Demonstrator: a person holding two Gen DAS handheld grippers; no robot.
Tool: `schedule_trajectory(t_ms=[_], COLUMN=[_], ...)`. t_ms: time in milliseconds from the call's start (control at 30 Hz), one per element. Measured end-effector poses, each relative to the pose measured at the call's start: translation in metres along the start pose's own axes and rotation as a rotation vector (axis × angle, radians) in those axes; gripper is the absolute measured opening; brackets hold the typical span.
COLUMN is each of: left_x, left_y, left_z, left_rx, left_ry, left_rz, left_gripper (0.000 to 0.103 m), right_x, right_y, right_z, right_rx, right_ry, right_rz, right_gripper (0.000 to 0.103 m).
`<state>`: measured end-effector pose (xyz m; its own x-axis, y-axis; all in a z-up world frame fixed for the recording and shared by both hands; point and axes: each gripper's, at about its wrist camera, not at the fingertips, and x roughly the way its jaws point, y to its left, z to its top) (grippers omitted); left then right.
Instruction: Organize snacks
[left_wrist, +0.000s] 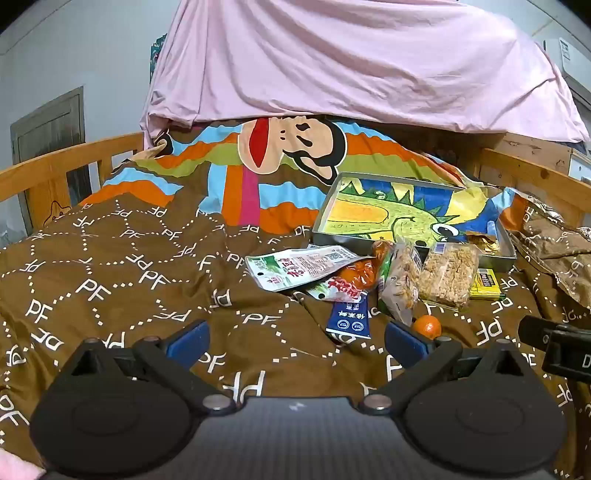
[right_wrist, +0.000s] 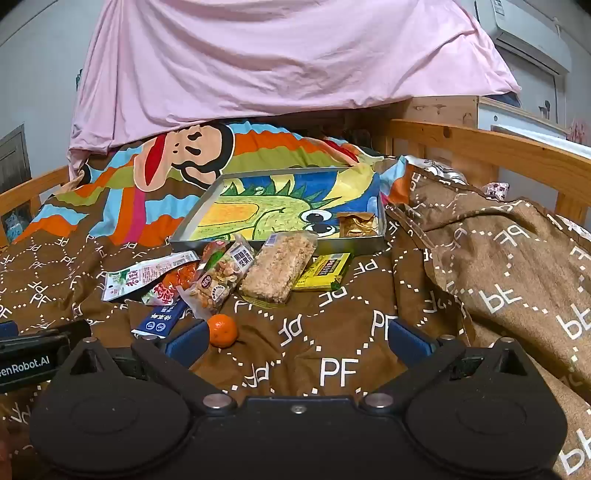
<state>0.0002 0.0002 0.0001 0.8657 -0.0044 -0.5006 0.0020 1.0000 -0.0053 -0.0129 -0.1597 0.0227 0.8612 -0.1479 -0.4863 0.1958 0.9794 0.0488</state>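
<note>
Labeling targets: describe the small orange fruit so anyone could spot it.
Start at the shallow metal tray with the dinosaur drawing on the brown bedspread. Snack packets lie before it; nearest the camera sits the mandarin. It is the only round, unwrapped item.

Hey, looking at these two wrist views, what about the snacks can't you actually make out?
- Blue-and-white flat packet: near end hidden behind the right tongs' finger, right wrist view.
- Red-orange crinkly snack bag: mostly buried under the white-and-green pouch, left wrist view.
- Gold foil packet in the metal tray: label too small to read.
</note>
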Motion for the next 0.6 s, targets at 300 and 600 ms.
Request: schedule_trajectory(t_ms=[300, 600], left_x=[-0.0001, 0.0007], left_y=[-0.0001, -0.0002], left_z=[-0.0001, -0.0054], left_rx=[0.000, 0.000], left_ry=[0.001, 0.008], left_rz=[0.000, -0.001], left_gripper=[0.103, 0.103], right_x=[-0.0002, 0.0011], right_y=[0.0009, -0.0005], right_z=[-0.0003, -0.0003], right_rx=[-0.002, -0.001], right_ry=[-0.001, 0.003], right_rz=[0.000, -0.002], right_gripper=[0.102, 0.102])
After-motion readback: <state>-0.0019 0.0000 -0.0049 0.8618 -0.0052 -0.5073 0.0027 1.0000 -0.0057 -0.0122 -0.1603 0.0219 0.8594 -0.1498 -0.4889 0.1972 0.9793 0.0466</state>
